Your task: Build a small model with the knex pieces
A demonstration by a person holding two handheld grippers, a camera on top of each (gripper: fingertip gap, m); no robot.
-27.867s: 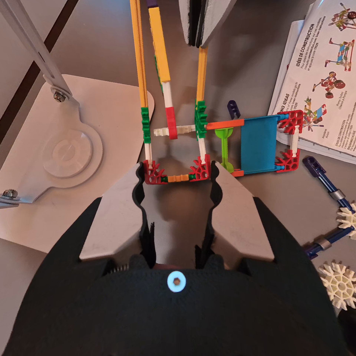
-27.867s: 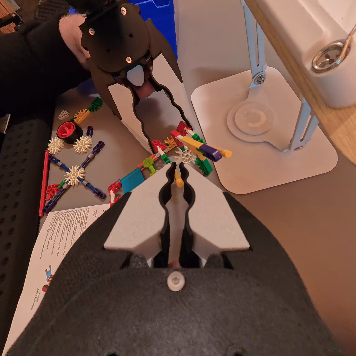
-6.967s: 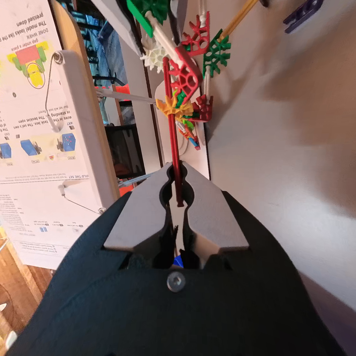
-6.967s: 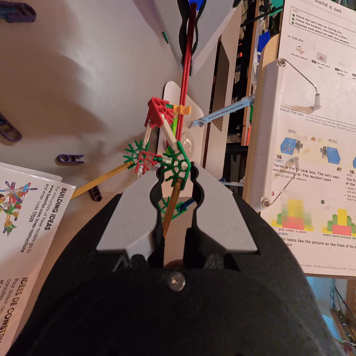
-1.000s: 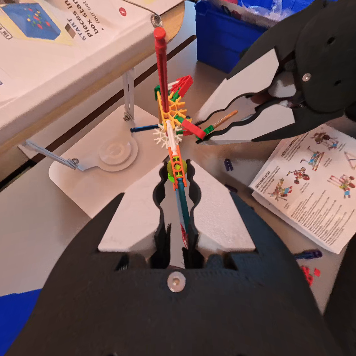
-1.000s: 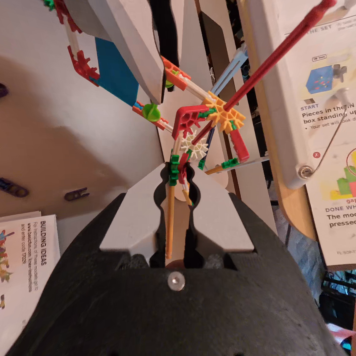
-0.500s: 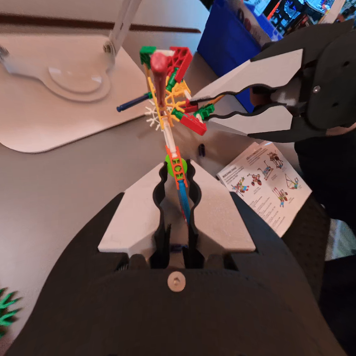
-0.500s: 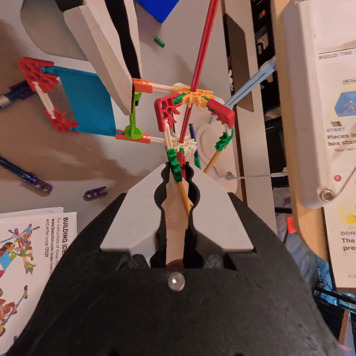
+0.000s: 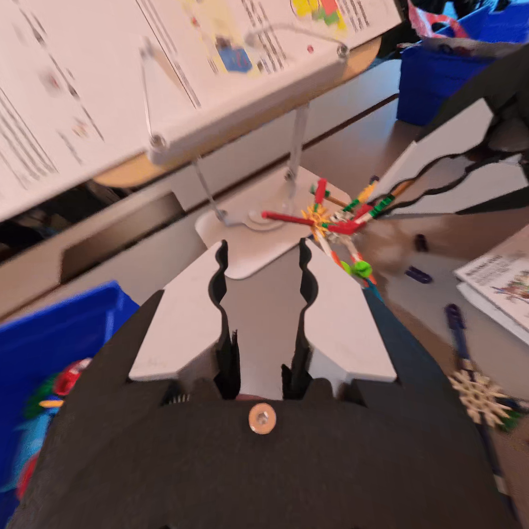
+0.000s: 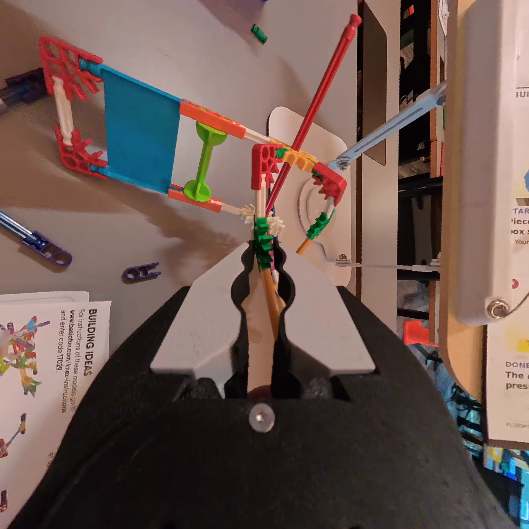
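A colourful rod-and-connector toy model (image 10: 263,171) has a blue panel (image 10: 140,137), a lime spool (image 10: 206,163) and a long red rod (image 10: 309,114) sticking out. My right gripper (image 10: 265,247) is shut on its green connector and yellow rod and holds it above the table. In the left wrist view the model (image 9: 335,226) hangs to the right, held by the right gripper (image 9: 380,207). My left gripper (image 9: 262,243) is open and empty, just left of the model and not touching it. That view is motion-blurred.
A white stand base (image 9: 257,252) carries a tilted board of instruction sheets (image 9: 200,71). A blue bin (image 9: 57,329) of parts is at the left. A booklet (image 10: 57,357), purple clip (image 10: 140,272), blue-purple rod (image 10: 37,240) and white snowflake connector (image 9: 478,398) lie on the table. Left tips to right tips: about 15 centimeters.
My left gripper has let go of the model's blue-panel end, opened and swung off to the left. The model now hangs from the right gripper alone.
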